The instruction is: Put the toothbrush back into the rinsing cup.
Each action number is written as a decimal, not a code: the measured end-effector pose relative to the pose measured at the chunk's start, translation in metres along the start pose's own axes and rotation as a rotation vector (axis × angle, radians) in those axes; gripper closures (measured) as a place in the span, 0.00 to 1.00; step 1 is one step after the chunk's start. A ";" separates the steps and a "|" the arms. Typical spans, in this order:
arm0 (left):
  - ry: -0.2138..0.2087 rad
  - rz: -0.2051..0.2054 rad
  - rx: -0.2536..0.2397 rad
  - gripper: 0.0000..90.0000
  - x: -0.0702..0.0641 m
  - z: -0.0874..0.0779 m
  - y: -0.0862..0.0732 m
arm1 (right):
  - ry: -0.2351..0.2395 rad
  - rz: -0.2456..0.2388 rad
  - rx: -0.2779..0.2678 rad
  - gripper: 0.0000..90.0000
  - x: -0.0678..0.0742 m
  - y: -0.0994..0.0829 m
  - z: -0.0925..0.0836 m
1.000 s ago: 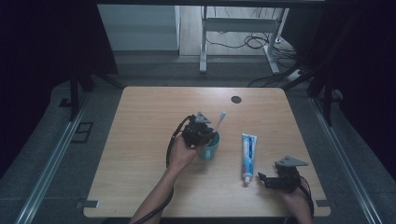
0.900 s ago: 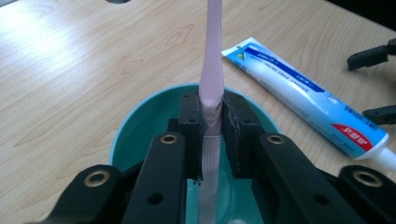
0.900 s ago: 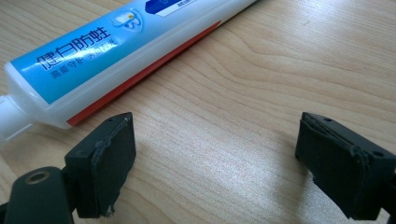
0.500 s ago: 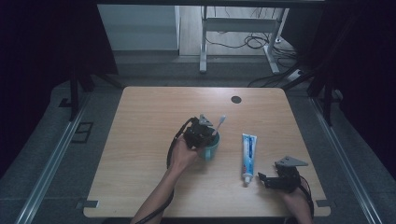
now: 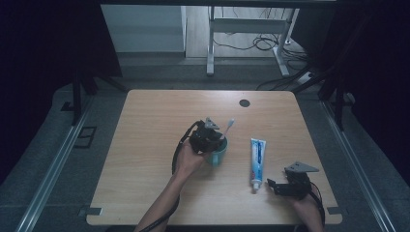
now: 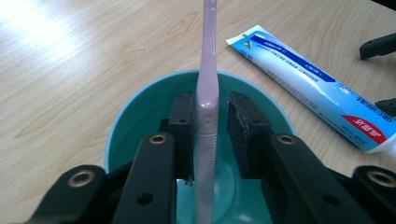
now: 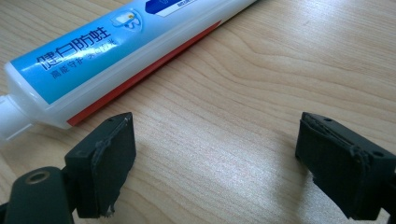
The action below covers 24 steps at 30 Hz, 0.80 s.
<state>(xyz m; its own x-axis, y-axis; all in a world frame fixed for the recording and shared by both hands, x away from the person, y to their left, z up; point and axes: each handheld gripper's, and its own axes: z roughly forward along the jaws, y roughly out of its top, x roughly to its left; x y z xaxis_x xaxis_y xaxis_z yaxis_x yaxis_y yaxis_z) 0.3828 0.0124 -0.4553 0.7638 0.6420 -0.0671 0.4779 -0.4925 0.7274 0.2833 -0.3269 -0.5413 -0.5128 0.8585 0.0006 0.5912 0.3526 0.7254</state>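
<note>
A teal cup stands near the middle of the wooden table. My left gripper reaches down into the cup. A pale pink toothbrush stands upright between its jaws, head up and leaning toward the far rim. The left gripper has just been opening, and a thin gap shows beside the handle at the right pad. A blue and white toothpaste tube lies flat to the cup's right. My right gripper rests open near the front edge, just beyond the tube's cap end, with bare wood between its pads.
A round dark grommet sits near the table's far edge. Beyond the table, a metal desk frame and cables lie on the floor. Rails run along both sides of the table.
</note>
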 end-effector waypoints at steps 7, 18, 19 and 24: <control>0.011 0.003 -0.023 0.72 -0.002 -0.008 0.003 | 0.000 0.000 0.000 0.13 0.000 0.000 0.000; 0.021 0.008 -0.046 0.60 0.000 -0.019 0.002 | 0.000 0.002 0.001 0.13 0.000 0.000 0.000; 0.022 0.006 -0.049 0.59 0.001 -0.021 0.002 | 0.000 0.002 0.001 0.13 0.000 0.000 0.000; 0.026 0.000 -0.059 0.54 0.002 -0.027 0.001 | 0.000 0.000 0.000 0.13 0.000 0.000 0.000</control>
<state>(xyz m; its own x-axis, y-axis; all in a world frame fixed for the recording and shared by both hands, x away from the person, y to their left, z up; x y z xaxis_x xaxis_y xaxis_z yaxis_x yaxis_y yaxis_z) 0.3733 0.0288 -0.4364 0.7517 0.6576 -0.0503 0.4512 -0.4572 0.7664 0.2833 -0.3268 -0.5413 -0.5124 0.8588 0.0006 0.5915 0.3523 0.7253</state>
